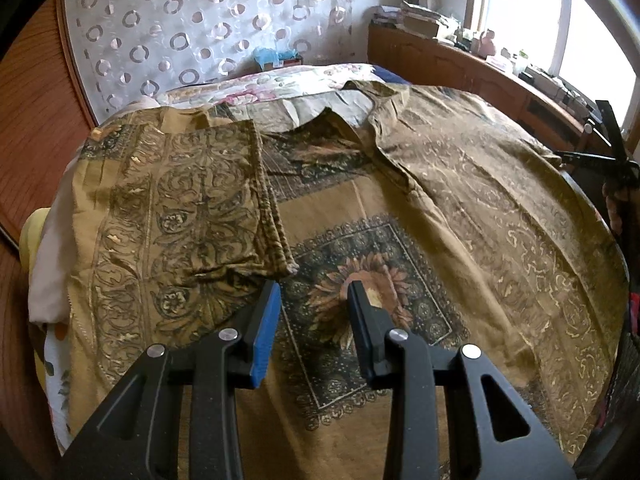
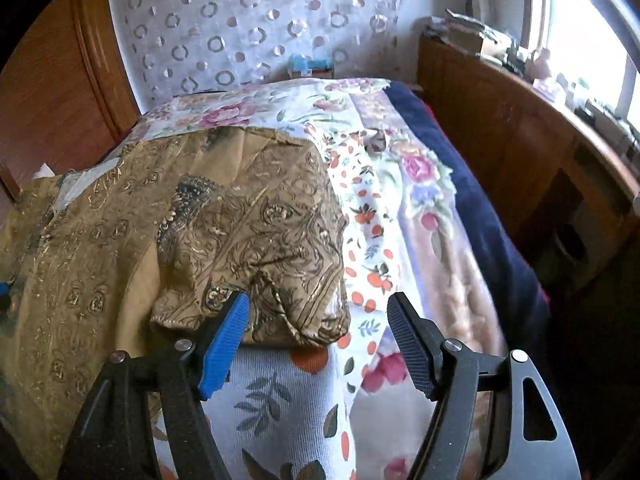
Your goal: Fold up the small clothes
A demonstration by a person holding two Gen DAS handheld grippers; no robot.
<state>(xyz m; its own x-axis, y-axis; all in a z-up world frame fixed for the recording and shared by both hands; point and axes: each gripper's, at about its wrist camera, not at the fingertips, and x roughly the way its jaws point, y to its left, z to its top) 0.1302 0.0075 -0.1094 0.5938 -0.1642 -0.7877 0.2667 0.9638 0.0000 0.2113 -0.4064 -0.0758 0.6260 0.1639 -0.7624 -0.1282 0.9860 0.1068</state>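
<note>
An olive-brown patterned garment (image 1: 400, 208) lies spread flat on the bed, neckline at the far side. Its left sleeve (image 1: 200, 200) is folded inward over the body. My left gripper (image 1: 314, 286) is open and empty, just above the sunflower print (image 1: 360, 292) on the chest. In the right wrist view the garment's right sleeve (image 2: 256, 240) lies bunched at the bed's right side. My right gripper (image 2: 318, 300) is open and empty, its left blue pad (image 2: 224, 344) touching the sleeve's near hem.
A floral bedsheet (image 2: 400, 184) and a navy blanket (image 2: 480, 216) cover the bed. A wooden cabinet (image 1: 460, 64) with clutter runs along the window at the right. A wooden door (image 1: 36, 140) is at the left, a circle-patterned curtain (image 1: 200, 20) behind.
</note>
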